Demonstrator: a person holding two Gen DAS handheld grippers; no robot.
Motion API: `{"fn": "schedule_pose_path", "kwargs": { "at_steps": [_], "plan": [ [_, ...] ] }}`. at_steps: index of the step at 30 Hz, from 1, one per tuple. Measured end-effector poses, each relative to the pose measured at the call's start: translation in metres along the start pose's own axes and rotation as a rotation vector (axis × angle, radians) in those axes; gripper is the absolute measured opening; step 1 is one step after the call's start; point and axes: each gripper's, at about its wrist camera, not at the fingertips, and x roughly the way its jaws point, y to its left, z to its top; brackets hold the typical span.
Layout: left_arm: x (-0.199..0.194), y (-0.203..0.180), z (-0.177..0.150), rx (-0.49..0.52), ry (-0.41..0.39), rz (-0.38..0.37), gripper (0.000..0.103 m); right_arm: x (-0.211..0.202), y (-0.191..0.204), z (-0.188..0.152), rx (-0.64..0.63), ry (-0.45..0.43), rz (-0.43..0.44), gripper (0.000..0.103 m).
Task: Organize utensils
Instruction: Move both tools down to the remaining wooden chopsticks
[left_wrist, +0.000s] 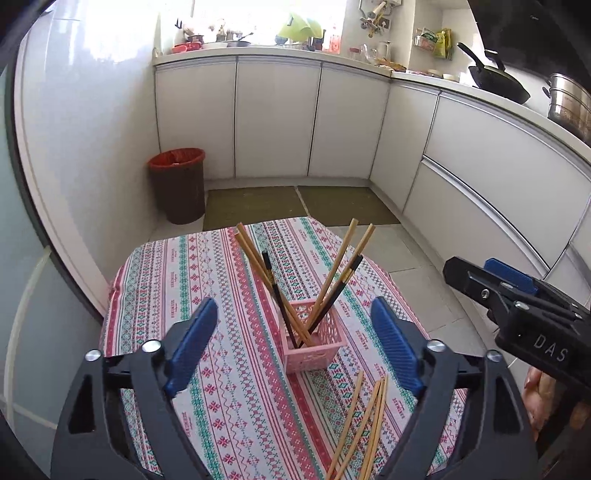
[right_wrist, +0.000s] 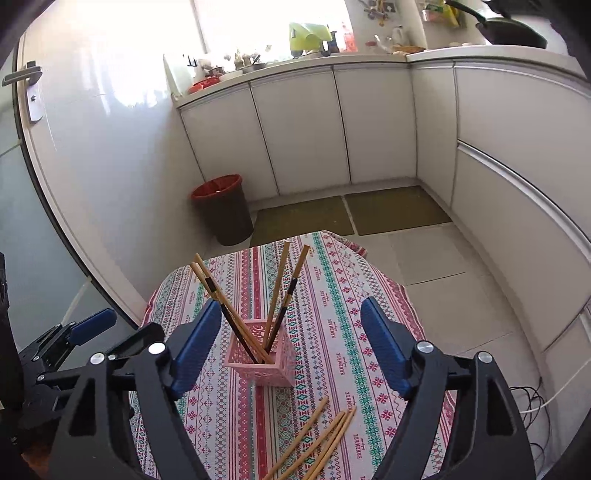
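I am holding the left tool (left_wrist: 291, 350) and the right tool (right_wrist: 290, 347) with jaws spread wide and gripping nothing, both hovering over the near half of the worktop (left_wrist: 207, 273). The pink basket (left_wrist: 314, 343) is standing near the middle, well clear of every edge, with chopsticks (left_wrist: 332, 273) fanning out of it to both sides. Loose chopsticks (right_wrist: 317, 439) are lying on the cloth just nearer than the basket, toward the near edge. Open floor (right_wrist: 436, 258) is lying beyond the far edge.
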Motion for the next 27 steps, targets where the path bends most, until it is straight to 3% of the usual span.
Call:
{"fn": "schedule_pose_path", "kwargs": {
  "at_steps": [6,15,19,23,27],
  "plan": [
    [-0.005,-0.003,-0.013,0.008,0.021,0.005,0.094,-0.007,-0.005,-0.014,-0.007,0.004,-0.052,0.092],
    [0.011,-0.010,-0.042,0.048,0.119,0.012,0.096,-0.001,-0.027,-0.049,-0.013,0.101,-0.102,0.096],
    [0.043,-0.010,-0.060,0.041,0.271,-0.035,0.096,0.018,-0.050,-0.082,0.003,0.215,-0.142,0.096],
    [0.086,-0.017,-0.086,0.044,0.467,-0.094,0.096,0.048,-0.076,-0.107,0.052,0.406,-0.191,0.096],
    [0.124,-0.027,-0.102,0.023,0.579,-0.081,0.095,0.062,-0.098,-0.122,0.117,0.516,-0.237,0.096]
  ]
}}
